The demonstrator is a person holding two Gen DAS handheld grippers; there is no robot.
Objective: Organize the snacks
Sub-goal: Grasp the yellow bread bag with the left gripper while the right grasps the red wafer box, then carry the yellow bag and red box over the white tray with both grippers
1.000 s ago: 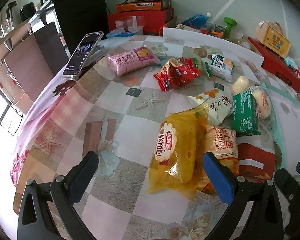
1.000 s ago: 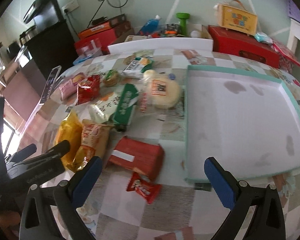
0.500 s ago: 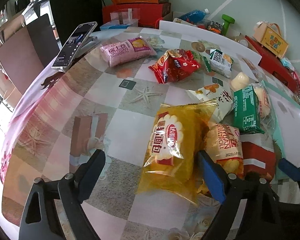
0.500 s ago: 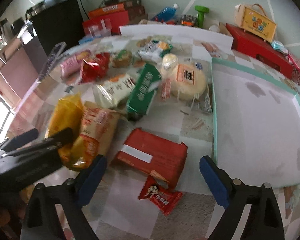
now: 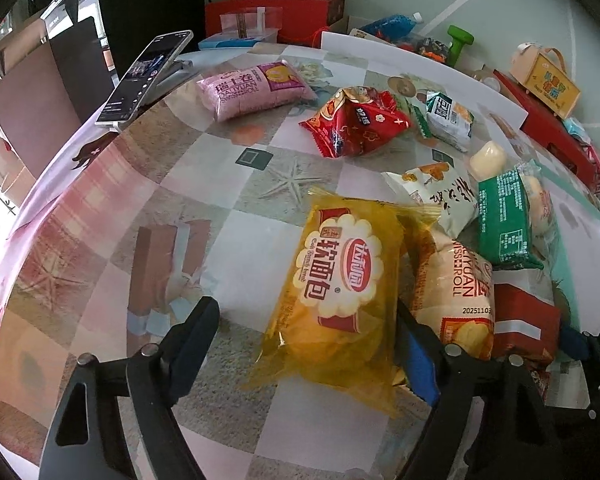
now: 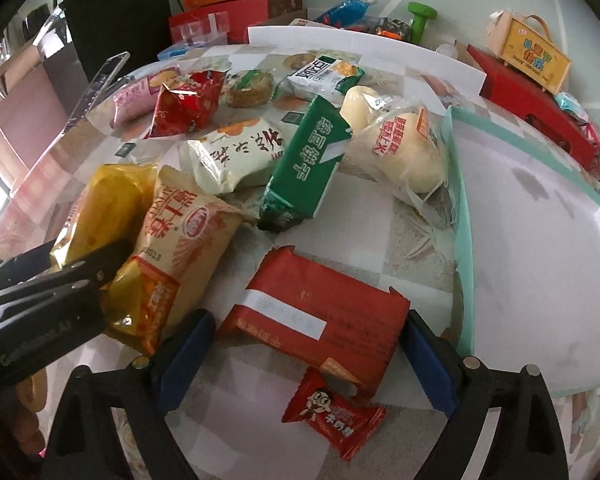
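Snacks lie scattered on a patterned table beside a white tray with a teal rim (image 6: 460, 240). My left gripper (image 5: 306, 308) is low over a yellow bread bag (image 5: 340, 280). Its jaws are closing with the bag between them: the right finger (image 5: 416, 356) meets the bag's edge, the left finger (image 5: 192, 340) stands apart. My right gripper (image 6: 310, 318) is open on either side of a flat red packet (image 6: 320, 304), its pads not pressing. A small red candy packet (image 6: 332, 412) lies just in front of that packet. An orange Swiss roll bag (image 6: 180, 240) lies between the two grippers.
Further back lie a green box (image 6: 308, 160), a white bag (image 6: 240, 156), a wrapped bun (image 6: 404, 152), a red bag (image 5: 356, 124) and a pink roll pack (image 5: 252, 88). A phone on a stand (image 5: 144, 76) is at the far left. Boxes line the wall.
Both grippers have sunk toward the table. The left jaws have narrowed around the yellow bag. The right gripper has come over the red packet, and its jaws have narrowed slightly.
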